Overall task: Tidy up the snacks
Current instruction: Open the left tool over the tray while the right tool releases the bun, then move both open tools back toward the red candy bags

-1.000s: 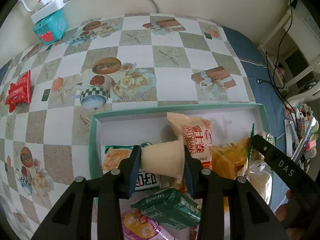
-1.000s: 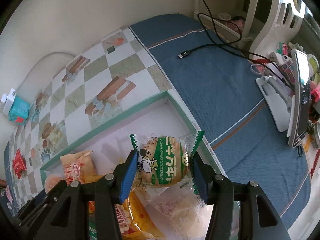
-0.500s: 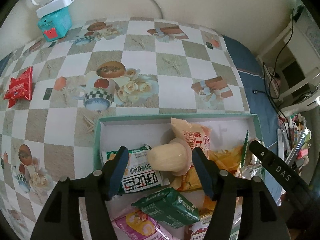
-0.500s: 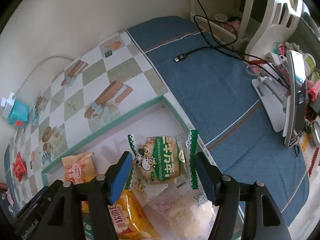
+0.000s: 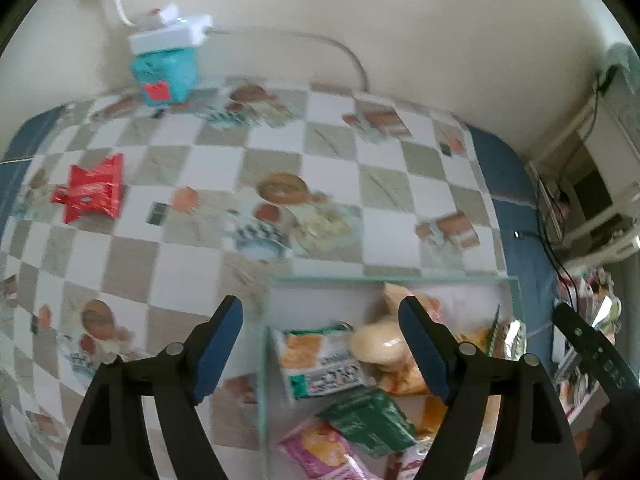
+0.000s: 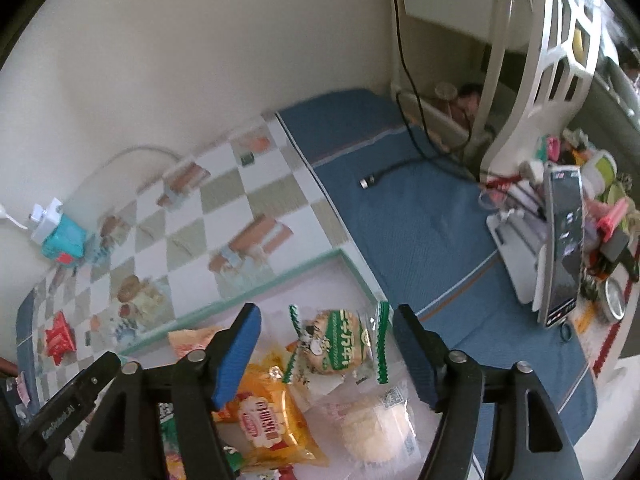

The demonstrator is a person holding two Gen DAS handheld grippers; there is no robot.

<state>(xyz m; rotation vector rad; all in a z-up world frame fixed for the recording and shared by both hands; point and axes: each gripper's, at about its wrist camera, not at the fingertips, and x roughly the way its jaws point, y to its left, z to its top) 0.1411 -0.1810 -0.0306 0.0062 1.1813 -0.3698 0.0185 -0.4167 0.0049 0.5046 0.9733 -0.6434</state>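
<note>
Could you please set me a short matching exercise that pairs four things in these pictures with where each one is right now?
Things:
1. red snack packet
2. green-and-white cookie packet
3. teal box
4. phone

Places:
A. at the far edge of the table, against the wall, with a white power strip on top
B. lying inside the green-rimmed box among other snacks
C. alone on the checkered tablecloth, outside the box
D. propped in a white stand on the blue cloth

Pairs: 1-C, 2-B, 3-A, 4-D
</note>
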